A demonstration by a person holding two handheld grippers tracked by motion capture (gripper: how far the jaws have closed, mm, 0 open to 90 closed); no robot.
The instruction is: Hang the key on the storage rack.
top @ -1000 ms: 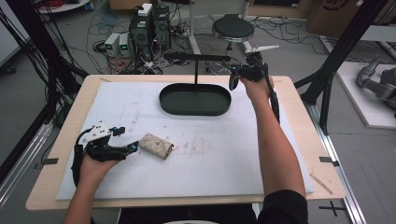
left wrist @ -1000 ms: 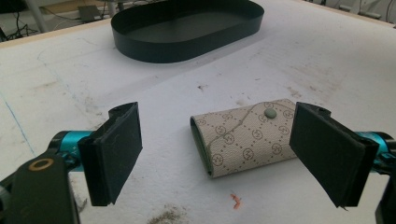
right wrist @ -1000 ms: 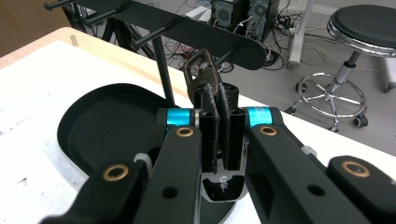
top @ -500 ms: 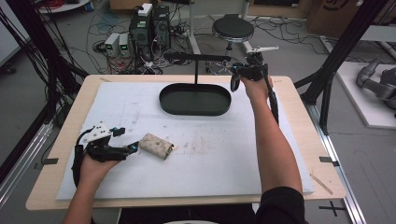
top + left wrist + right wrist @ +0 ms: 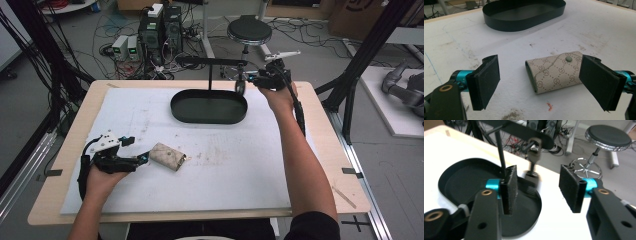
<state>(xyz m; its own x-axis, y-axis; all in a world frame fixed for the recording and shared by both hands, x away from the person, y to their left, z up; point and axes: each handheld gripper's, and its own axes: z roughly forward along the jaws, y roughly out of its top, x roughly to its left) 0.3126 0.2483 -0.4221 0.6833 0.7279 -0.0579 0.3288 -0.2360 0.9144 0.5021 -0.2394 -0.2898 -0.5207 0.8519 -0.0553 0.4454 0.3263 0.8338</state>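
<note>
Little has shifted since a second ago; only the right hand has edged slightly. Nearest, the left gripper [image 5: 541, 82] holds its jaws apart around the patterned key pouch [image 5: 555, 72] lying on the white mat [image 5: 240, 175]; closing squarely across its width looks wise. Farther off, the right gripper [image 5: 537, 187], jaws apart, hovers by the black tray [image 5: 209, 106] beneath a dangling key [image 5: 533, 157].

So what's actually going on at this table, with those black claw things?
A person holds a gripper in each hand. The left gripper is open, its jaws on either side of a small patterned pouch lying on the white mat, not yet squeezing it. The right gripper is open too, up by the far end of the black oval tray, near something small hanging from the stand's crossbar.
</note>
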